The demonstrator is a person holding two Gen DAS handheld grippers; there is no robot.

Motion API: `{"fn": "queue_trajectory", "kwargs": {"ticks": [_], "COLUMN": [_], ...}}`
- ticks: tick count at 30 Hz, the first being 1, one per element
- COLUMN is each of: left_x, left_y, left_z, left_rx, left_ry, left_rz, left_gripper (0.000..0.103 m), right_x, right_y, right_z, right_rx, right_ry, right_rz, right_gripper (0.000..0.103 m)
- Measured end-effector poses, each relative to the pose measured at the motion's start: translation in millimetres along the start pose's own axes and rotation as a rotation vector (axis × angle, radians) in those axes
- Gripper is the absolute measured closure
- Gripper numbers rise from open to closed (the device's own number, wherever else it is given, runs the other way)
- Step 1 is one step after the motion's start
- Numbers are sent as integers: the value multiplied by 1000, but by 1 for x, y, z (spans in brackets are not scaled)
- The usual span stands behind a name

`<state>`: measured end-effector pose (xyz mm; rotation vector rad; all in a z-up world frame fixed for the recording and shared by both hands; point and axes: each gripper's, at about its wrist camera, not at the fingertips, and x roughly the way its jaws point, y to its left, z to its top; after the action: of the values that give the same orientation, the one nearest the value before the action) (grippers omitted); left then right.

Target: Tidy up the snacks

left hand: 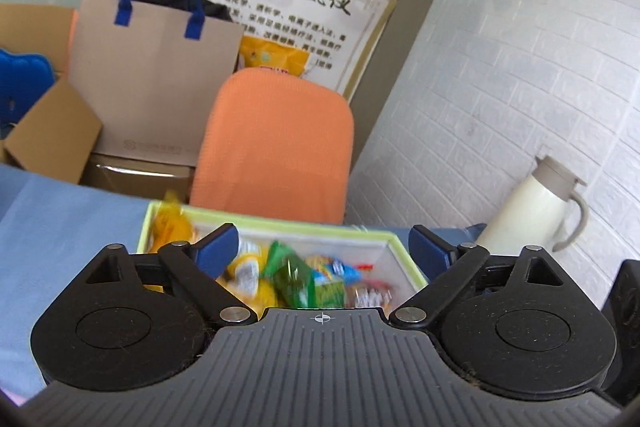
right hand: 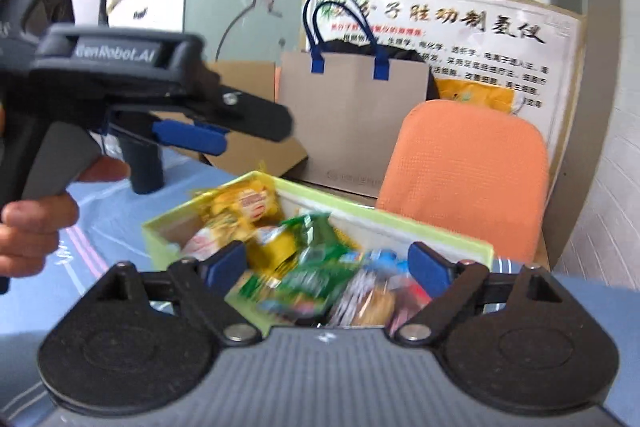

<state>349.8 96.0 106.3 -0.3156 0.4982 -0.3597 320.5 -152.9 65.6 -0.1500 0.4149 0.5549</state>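
Note:
A light-green box [left hand: 404, 251] [right hand: 440, 235] stands on the blue table and holds several snack packs: yellow [left hand: 170, 227] [right hand: 236, 207], green [left hand: 290, 277] [right hand: 316, 267] and blue ones. My left gripper [left hand: 324, 247] is open and empty, above the box's near side. It also shows in the right wrist view [right hand: 192, 137], held in a hand at the left. My right gripper [right hand: 328, 263] is open and empty, just above the snacks in the box.
An orange chair back [left hand: 276, 143] [right hand: 464, 171] stands behind the table. A brown paper bag with blue handles [left hand: 156, 67] [right hand: 352, 119] and cardboard boxes [left hand: 52, 135] sit behind. A white thermos jug [left hand: 532, 211] stands at the right by the white wall.

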Motion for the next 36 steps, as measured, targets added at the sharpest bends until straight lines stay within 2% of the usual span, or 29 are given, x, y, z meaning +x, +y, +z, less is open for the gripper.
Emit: {"fn": "queue_trajectory", "kwargs": {"ticks": [3,5,9,12,16,22,31,36], "left_x": [-26,-39,-63,-74,-77,-78,-87,-115], "left_y": [-6,-9,-13,-20,-28,-41,-42,-52], "left_z": [-34,-59,-106,-129,-143,-157,-168,-172], "left_rx": [-16,-35,-81,-75,-59,-10,-29,-1], "left_ry": [-14,7,23,31,69,109,113,80], "left_rz": [48,100,198,265,282,290,305,302], "left_gripper": [18,17,16,13,16,17,16,17], "right_x": [-27,-43,-61,-72,-84,-102,-124,-138], "right_y": [13,23,31,36,45,63,80,93], "right_z": [-26,-45,-76,-95,-108,-111,-120,-126], "right_rx": [50,90,203,296,390,397,363,355], "right_ry": [1,22,77,84,68,86,125,127], "right_rz": [-41,-72,-130,-192,-274,-389,-439,-460], "right_gripper": [11,11,11,11,11,11,11,11]}}
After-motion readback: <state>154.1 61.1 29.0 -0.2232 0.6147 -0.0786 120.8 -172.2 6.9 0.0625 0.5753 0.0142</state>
